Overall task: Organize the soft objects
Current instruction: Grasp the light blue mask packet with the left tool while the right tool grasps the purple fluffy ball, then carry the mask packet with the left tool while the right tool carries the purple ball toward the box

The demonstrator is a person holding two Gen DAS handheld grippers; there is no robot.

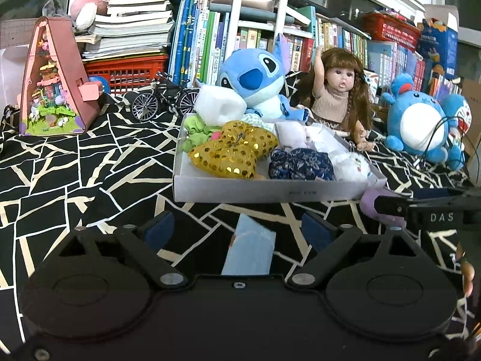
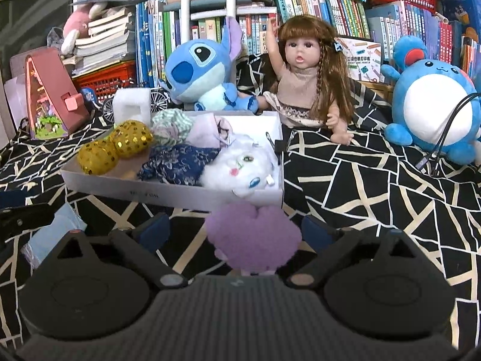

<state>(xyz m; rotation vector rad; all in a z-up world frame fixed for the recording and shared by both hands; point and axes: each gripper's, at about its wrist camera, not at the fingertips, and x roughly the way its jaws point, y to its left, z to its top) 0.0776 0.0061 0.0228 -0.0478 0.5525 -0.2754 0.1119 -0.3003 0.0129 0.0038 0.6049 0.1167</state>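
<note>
A fluffy purple pompom [image 2: 254,236] lies on the patterned cloth between the right gripper's [image 2: 234,228] wide-open jaws, untouched, just in front of the white box [image 2: 168,194]. The left gripper [image 1: 237,228], equally open and empty, straddles a pale blue packet [image 1: 249,248] whose long axis runs along the fingers.

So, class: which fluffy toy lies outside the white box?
The purple fluffy toy, on the cloth between the right claw's open fingers; the white fluffy toy lies inside the box.

light blue cloth [image 1: 249,246] partly hidden, box print [image 1: 296,193] unreadable
</note>
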